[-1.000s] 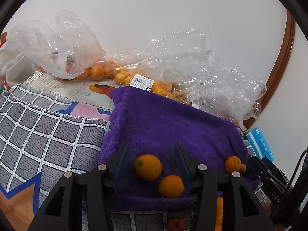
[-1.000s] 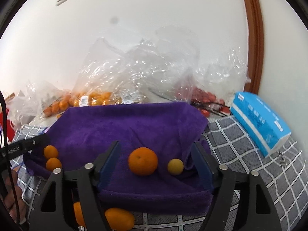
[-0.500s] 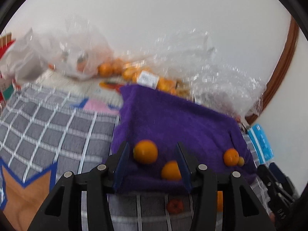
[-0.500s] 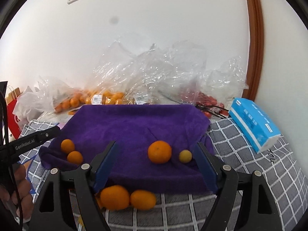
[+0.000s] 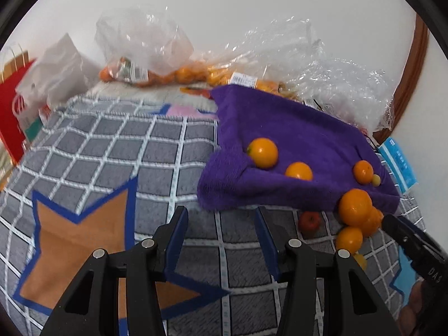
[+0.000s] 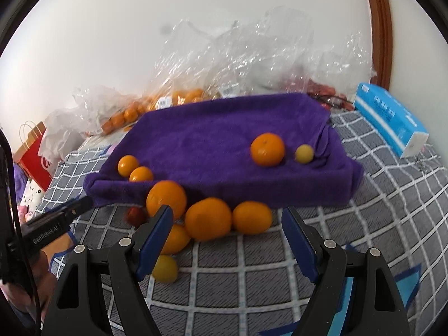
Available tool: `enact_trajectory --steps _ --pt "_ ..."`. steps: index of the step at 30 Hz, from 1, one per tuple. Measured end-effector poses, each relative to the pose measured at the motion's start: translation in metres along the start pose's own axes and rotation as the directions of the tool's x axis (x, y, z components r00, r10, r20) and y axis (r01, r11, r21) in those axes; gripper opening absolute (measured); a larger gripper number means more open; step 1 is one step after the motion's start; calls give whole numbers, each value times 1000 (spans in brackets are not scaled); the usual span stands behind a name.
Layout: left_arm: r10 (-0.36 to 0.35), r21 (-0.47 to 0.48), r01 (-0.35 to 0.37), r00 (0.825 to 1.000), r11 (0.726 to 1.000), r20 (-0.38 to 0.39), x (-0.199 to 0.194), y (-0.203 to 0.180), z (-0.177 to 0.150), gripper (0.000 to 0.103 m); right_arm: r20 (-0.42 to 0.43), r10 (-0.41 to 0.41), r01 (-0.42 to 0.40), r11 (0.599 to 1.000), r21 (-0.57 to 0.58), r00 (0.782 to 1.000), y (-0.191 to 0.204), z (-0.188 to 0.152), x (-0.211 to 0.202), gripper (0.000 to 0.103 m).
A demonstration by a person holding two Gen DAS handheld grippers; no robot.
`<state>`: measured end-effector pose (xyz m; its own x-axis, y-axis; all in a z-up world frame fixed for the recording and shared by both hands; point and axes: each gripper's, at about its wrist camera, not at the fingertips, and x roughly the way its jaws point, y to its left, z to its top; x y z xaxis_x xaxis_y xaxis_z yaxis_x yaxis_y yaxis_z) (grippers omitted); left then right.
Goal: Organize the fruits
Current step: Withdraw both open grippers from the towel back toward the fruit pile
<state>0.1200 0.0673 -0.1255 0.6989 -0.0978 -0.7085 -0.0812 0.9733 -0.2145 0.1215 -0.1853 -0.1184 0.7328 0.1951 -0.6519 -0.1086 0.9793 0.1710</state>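
Observation:
A purple towel lies on a grey checked blanket. It carries two small oranges on the left, and a bigger orange and a small yellow fruit on the right. Several loose oranges, a yellow fruit and a small red fruit lie on the blanket before the towel's front edge. My right gripper stands open just short of this pile, holding nothing. My left gripper is open over bare blanket, left of the pile.
Clear plastic bags with many small oranges line the wall behind the towel. A blue tissue box lies to the right, and a red paper bag stands at far left. A hand holds the other gripper at the right wrist view's lower left.
Both grippers have drawn back from the towel, and the loose fruit in front of it has come into view. The left one also swung left, off the two small oranges onto bare blanket.

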Motion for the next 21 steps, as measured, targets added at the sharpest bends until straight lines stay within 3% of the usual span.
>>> enact_trajectory --steps 5,17,21 --pt "41 5 -42 998 999 47 -3 -1 -2 48 4 -10 10 1000 -2 1000 6 -1 1 78" --pt "-10 -109 6 999 994 -36 12 18 0 48 -31 -5 6 999 36 1000 4 2 18 66" --pt "3 -108 -6 1000 994 -29 11 17 -1 49 -32 0 1 1000 22 999 6 1 17 55"
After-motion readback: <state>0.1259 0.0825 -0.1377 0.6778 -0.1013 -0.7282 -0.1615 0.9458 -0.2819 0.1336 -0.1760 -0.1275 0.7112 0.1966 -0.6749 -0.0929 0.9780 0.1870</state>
